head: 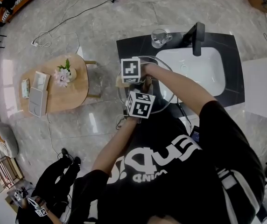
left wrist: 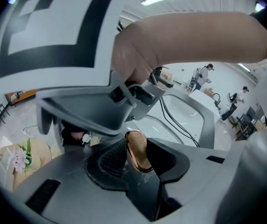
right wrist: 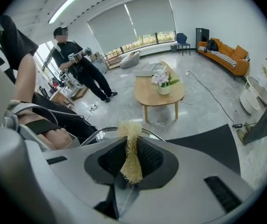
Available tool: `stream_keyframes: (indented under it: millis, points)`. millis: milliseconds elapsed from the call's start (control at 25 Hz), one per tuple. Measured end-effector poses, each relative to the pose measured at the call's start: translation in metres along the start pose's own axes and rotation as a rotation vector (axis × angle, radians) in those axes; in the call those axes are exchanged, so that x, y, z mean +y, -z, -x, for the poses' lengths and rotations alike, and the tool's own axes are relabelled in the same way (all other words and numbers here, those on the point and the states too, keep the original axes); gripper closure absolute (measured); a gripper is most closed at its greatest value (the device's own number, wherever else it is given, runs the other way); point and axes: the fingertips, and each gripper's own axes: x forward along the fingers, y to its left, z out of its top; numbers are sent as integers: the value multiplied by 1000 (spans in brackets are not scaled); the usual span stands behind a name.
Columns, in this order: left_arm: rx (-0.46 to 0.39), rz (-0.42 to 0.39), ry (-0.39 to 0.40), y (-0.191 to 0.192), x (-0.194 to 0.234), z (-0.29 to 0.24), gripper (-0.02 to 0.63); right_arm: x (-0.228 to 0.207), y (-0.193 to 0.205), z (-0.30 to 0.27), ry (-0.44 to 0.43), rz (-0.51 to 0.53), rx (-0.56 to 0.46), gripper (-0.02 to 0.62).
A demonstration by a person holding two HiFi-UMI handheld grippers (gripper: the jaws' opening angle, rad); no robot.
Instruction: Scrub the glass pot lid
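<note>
The left gripper (left wrist: 137, 158) has its jaws closed part-way onto the lid knob (left wrist: 137, 149), a brown oval with a copper-coloured edge pinched between the two pads, so the glass pot lid (head: 160, 97) is carried by that knob. In the head view the lid hangs in front of the person's chest, at the near edge of the dark counter (head: 231, 45) and beside the white sink (head: 203, 71), not in it. The right gripper (right wrist: 131, 161) is clamped tight on a straw-coloured fibre scrubber (right wrist: 130, 130), whose frayed tip pokes out just at the lid's metal rim (right wrist: 101, 133). That puts the job in the scrubbing stage, probably working along the edge. No foam, water or smears show on the glass, so how much is cleaned cannot be judged. The rest of the surface likely remains.
</note>
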Motion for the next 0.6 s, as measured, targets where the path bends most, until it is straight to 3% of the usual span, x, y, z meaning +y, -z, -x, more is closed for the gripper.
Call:
stream_keyframes:
  millis: [360, 600]
  points:
    - [-11, 29, -2, 1, 0, 0, 465, 22, -12, -26, -104, 107, 104, 538]
    - [-13, 50, 2, 2, 2, 0, 465, 19, -9, -31, -115, 104, 121, 538]
